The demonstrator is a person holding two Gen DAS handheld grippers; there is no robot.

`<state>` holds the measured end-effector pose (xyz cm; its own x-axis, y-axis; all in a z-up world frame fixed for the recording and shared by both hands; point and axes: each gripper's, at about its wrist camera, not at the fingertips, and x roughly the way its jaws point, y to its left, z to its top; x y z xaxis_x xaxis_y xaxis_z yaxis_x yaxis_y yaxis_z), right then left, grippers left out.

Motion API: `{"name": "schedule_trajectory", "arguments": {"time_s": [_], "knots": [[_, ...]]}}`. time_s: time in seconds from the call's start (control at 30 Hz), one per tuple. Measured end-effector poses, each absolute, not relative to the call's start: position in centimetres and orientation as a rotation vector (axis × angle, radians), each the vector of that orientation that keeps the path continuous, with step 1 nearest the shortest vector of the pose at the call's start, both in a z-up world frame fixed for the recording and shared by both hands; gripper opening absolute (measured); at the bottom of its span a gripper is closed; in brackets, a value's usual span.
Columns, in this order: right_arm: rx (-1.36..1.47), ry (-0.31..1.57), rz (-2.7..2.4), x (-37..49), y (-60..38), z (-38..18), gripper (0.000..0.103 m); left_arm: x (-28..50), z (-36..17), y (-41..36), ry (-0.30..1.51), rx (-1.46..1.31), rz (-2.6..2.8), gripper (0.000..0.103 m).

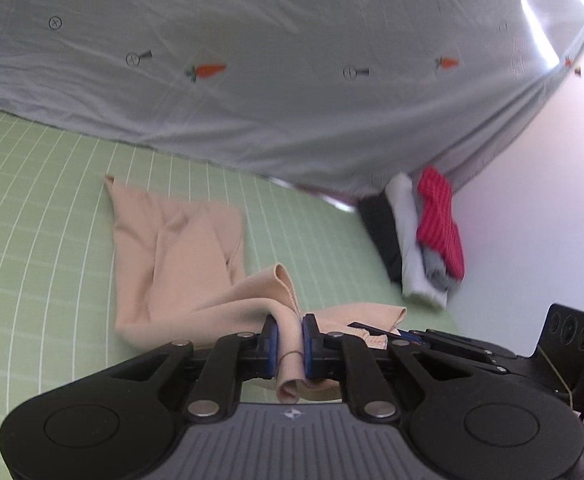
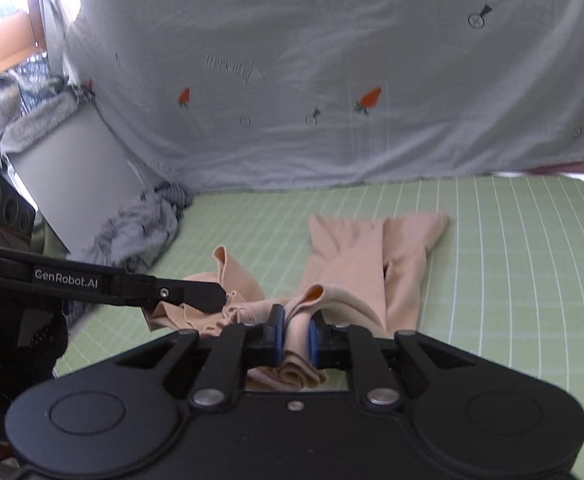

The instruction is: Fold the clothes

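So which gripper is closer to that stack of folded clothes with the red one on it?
Right. The right gripper sits between the left gripper and the folded stack, which lies beyond it by the wall. Both are shut on the beige garment.

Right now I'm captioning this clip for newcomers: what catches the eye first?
A beige garment lies on the green gridded mat, its near edge pinched by both the left tongs and the right tongs. Behind hangs a pale sheet printed with carrots; folded clothes, one red, are stacked at the mat's right edge.
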<state>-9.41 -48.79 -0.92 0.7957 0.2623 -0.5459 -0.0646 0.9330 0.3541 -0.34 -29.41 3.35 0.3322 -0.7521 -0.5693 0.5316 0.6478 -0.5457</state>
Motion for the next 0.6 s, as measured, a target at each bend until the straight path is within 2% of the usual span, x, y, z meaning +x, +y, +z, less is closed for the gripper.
{"name": "schedule_trajectory", "arguments": {"time_s": [0.17,0.33,0.47,0.6], "knots": [[0.341,0.568,0.192,-4.2,-51.3,0.4,0.013,5.0,4.4,-30.8,0.836,-0.321,-0.827,0.013],[0.312,0.558,0.194,2.4,-53.3,-0.1,0.013,11.7,2.8,-32.6,0.848,-0.346,-0.763,0.013],[0.309,0.616,0.148,8.0,-54.9,-3.3,0.013,16.4,-0.9,-34.8,0.906,-0.309,-0.682,0.013],[0.287,0.739,0.093,13.1,-56.4,-9.0,0.013,20.3,-6.2,-37.0,1.016,-0.279,-0.592,0.013]]}}
